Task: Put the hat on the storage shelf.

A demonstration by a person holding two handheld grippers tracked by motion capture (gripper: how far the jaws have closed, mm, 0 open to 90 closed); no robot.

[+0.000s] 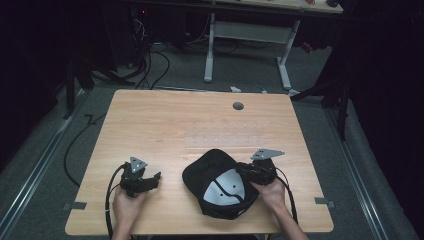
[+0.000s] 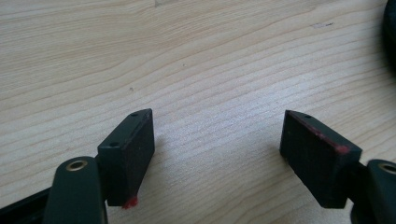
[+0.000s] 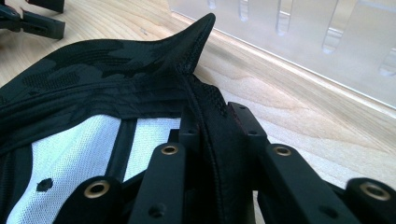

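Wooden table [image 1: 150, 125], left tool [image 2: 219, 158] agape over bare wood, right tool [image 3: 215, 140] pinching black cap [image 1: 217, 182] rim.

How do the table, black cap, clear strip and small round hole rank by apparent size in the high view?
1. Table, largest by far.
2. Black cap, with the right gripper shut on its edge.
3. Clear strip: longer than the cap is wide, but thin.
4. Round hole, smallest.
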